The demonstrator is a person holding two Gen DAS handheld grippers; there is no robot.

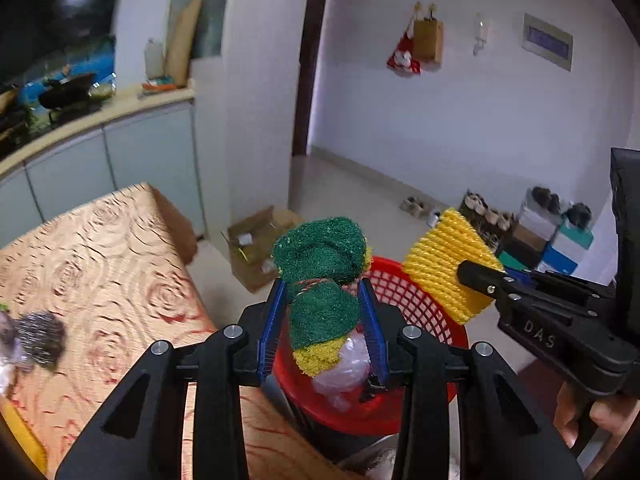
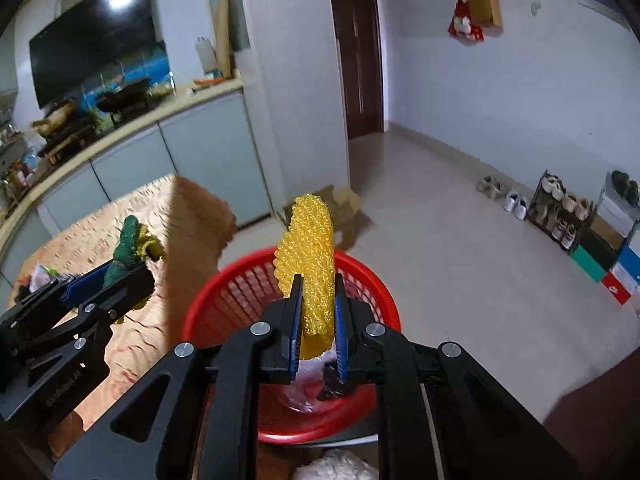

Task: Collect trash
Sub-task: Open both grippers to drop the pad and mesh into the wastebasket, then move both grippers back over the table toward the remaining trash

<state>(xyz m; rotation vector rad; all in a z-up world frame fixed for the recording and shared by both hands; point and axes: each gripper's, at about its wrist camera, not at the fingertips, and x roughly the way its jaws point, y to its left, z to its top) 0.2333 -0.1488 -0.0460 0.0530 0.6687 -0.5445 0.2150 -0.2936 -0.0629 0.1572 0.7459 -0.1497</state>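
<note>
1. The red basket (image 2: 352,276) stands on the floor beside the surface (image 1: 100,248), directly below both grippers.
2. The right hand-held gripper (image 2: 316,316) pinches a yellow pad (image 2: 312,252), its long axis upright, above the basket's middle.
3. The left hand-held gripper (image 1: 324,312) clamps a green sponge (image 1: 320,256) over the near rim.
4. Readable lettering: "DAS" on the right gripper.

Over the red basket (image 1: 416,300), the left gripper (image 1: 324,320) clamps a green-and-yellow scouring pad (image 1: 322,280) in its jaws, while the right gripper (image 1: 476,280) pinches a yellow scrubber (image 1: 448,264) alongside.
</note>
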